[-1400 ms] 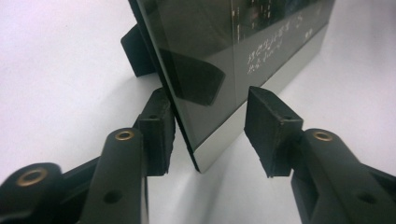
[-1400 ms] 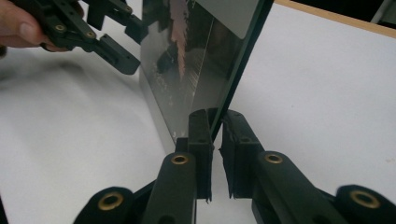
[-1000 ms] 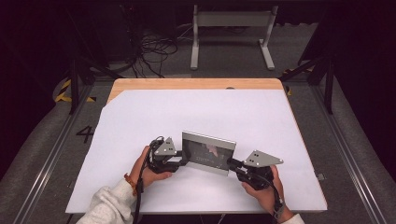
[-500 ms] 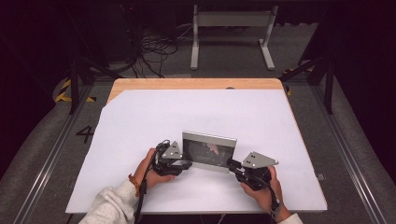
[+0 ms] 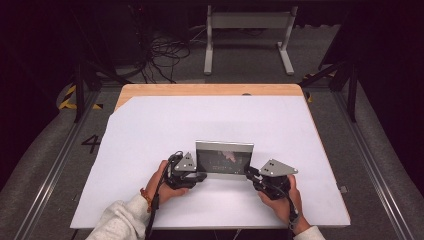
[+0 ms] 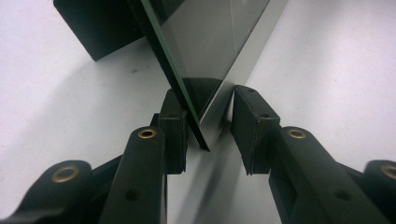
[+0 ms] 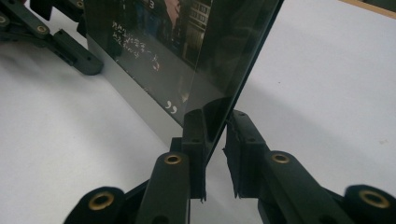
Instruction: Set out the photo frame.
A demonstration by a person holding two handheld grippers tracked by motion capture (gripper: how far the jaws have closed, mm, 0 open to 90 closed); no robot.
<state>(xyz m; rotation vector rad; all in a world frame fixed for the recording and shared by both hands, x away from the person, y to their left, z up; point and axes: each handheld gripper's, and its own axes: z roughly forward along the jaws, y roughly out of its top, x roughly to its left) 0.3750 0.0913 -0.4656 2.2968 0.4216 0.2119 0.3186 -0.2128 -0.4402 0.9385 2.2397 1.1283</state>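
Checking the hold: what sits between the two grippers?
The upright picture frame spans the gap between left gripper and right gripper, seen in the high view.

Camera layout: one fixed overhead view, two gripper-mounted close views.

The high view looks forward and down from the person's side over the whole table point(image 5: 150, 130). Each gripper view looks along its own jaws, very close, low over the tabletop. All three share the upright glass panel point(image 5: 225, 159) point(image 6: 205, 42) point(image 7: 187, 51); the right gripper view also catches the left gripper point(image 7: 46, 32) beyond.

Table point(image 5: 150, 130) brightly lit (surroundings dark); soft shadows, near claws slightly blurred.
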